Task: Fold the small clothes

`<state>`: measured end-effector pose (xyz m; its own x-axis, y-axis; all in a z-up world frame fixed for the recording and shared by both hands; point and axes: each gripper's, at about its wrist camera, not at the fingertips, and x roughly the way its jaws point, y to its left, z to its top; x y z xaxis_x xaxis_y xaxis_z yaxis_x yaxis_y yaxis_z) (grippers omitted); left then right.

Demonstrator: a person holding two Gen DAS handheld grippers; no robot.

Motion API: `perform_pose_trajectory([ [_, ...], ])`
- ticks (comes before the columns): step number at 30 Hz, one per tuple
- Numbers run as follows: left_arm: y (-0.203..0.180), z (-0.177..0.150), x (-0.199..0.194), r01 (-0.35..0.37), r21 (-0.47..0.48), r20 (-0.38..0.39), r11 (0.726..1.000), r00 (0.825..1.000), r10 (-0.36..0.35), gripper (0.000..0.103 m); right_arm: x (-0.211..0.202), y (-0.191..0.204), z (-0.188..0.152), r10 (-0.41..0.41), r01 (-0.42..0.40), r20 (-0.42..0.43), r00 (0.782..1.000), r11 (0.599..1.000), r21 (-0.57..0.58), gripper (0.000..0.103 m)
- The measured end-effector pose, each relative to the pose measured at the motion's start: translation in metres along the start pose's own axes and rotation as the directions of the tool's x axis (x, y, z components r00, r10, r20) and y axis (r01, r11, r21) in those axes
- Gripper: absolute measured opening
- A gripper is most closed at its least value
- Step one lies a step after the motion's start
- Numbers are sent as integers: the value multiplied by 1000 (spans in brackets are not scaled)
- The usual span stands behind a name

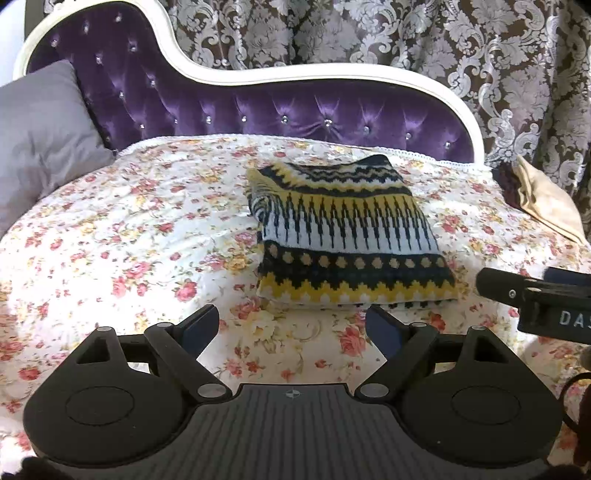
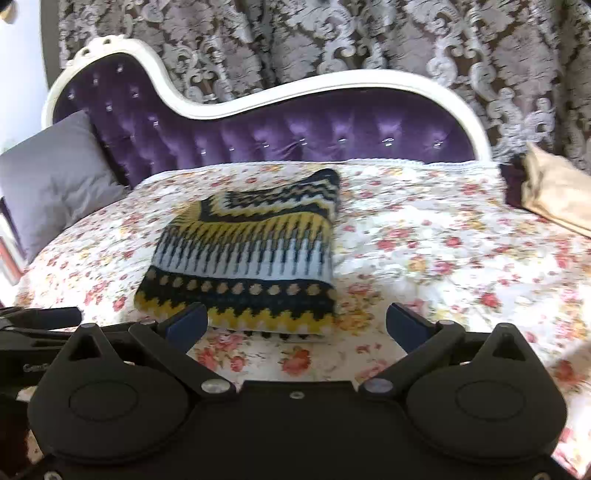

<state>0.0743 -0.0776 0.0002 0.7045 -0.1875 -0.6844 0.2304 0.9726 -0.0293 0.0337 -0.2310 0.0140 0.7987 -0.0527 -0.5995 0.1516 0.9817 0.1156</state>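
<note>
We see the folded knit sweater (image 1: 351, 236) lying flat on the floral bedspread (image 1: 129, 236), centre right in the left wrist view and centre left in the right wrist view (image 2: 247, 251). Its zigzag hem edge faces the lower frame; layered edges show beneath it. Bare bedspread (image 2: 443, 251) surrounds it on every side. No containers visible.

Left gripper (image 1: 291, 328): fingers spread apart, nothing between them, in the lower centre just short of the hem. Right gripper (image 2: 295, 325): fingers likewise apart, nothing clamped; the sweater's near edge shows between its fingertips.

A grey pillow (image 1: 44, 140) sits at the upper left against the purple tufted headboard (image 1: 258, 110). A beige cushion (image 1: 546, 199) lies at the right edge. Patterned curtain (image 1: 406, 33) behind.
</note>
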Motion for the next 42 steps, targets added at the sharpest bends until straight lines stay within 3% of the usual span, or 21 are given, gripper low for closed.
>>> perform_pose_trajectory([
  [4,-4,1,-9,-32,-13,-10,999,999,32,87,-10,2,0,-81,81,5,997,997,5,102],
  [9,-10,-1,-17,-96,14,-6,995,995,97,87,-19,-1,0,-60,60,0,998,998,15,102],
  [16,-5,-2,-17,-58,-12,-42,998,997,58,86,-26,2,1,-46,46,9,999,999,4,102],
  [42,-4,-1,-8,-66,-31,-71,997,995,63,86,-17,4,5,-2,2,-18,1000,1000,9,102],
])
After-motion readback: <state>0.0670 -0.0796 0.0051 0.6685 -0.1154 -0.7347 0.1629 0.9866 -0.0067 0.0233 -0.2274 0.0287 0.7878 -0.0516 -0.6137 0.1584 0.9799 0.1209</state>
